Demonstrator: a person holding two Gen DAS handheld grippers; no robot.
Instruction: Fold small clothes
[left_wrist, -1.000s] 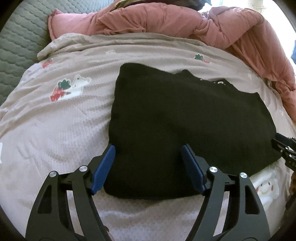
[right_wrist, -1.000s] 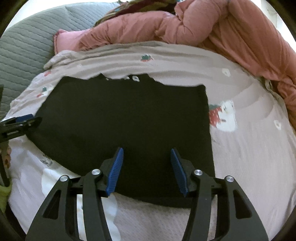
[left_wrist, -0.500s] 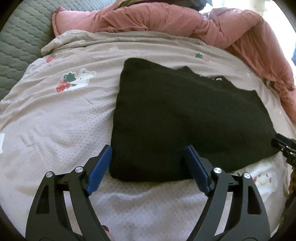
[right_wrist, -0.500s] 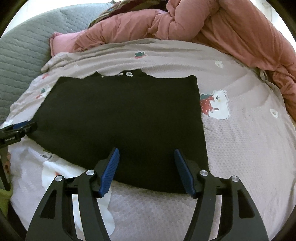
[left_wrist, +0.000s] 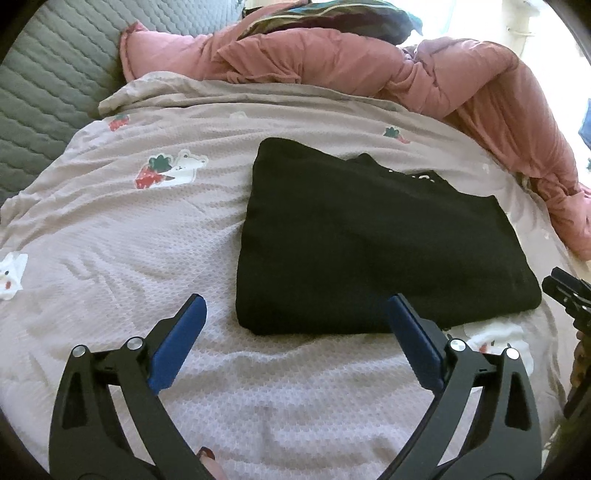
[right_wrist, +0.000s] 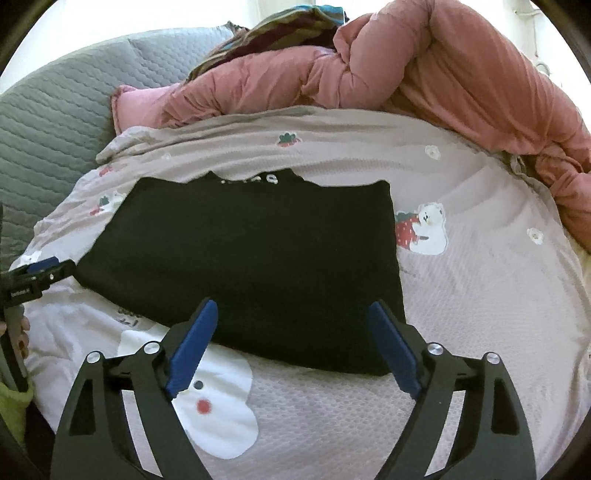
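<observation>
A black garment (left_wrist: 369, 236), folded into a flat, roughly rectangular slab of matte knit fabric, is laid on the bed, on a pale mauve waffle-textured blanket (left_wrist: 110, 240) printed w/ strawberry-and-bear motifs. Its long axis is seen running across both views, side to side; the neckline edge w/ small white lettering is turned toward the far side, the thick folded edge toward the cameras. Corners are soft and rounded, edges slightly wavy.

Behind the blanket a puffy pink quilted duvet (left_wrist: 424, 74) is bunched up in ridges; a grey quilted headboard pad (left_wrist: 44, 81) w/ wavy stitching is seen at far left.

Left gripper (left_wrist: 295, 306): jaws have just been opening and are spread wide, blue ribbed pads clear of the cloth, the garment's near-left corner framed between them but not pressed. Right gripper (right_wrist: 293, 310): jaws likewise have just been opening, stood apart over the near-right edge, nothing clamped. Each gripper's black tip is glimpsed at the other view's border.
</observation>
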